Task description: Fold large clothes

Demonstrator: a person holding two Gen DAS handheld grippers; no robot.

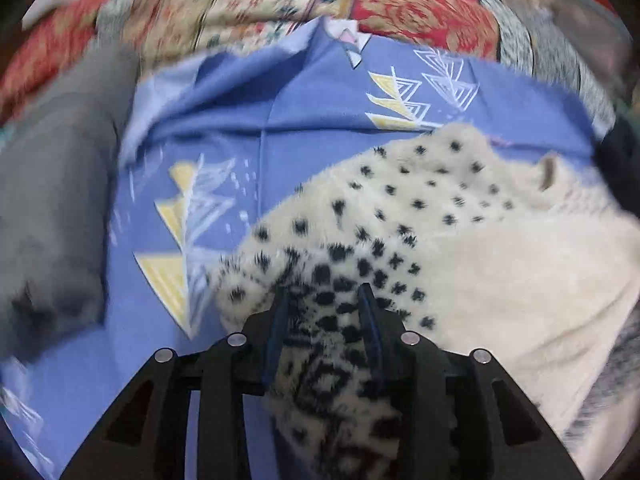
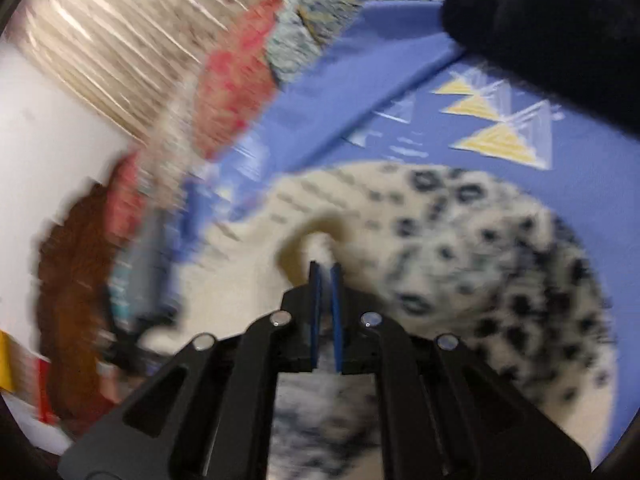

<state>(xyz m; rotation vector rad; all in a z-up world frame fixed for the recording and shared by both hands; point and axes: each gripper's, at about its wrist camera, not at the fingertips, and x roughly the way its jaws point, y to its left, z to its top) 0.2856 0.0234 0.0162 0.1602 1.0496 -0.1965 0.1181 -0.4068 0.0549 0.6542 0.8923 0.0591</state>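
A fluffy cream garment with black leopard spots (image 1: 420, 216) lies on a blue sheet with yellow and white triangles (image 1: 280, 120). Its plain cream inner side (image 1: 520, 288) faces up at the right. My left gripper (image 1: 326, 300) is shut on a thick spotted fold of it, with fabric bunched between the blue fingers (image 1: 370, 320). In the right wrist view the same garment (image 2: 480, 248) spreads to the right. My right gripper (image 2: 325, 270) is shut on its cream edge (image 2: 320, 240), the blue fingers (image 2: 316, 304) close together. The view is blurred by motion.
A grey cloth (image 1: 52, 200) lies left of the sheet. A red and beige patterned carpet (image 1: 280, 4) runs beyond it. A dark item (image 2: 552, 32) sits at the sheet's far corner. A white wall (image 2: 52, 152) and brown shape (image 2: 76, 272) stand at the left.
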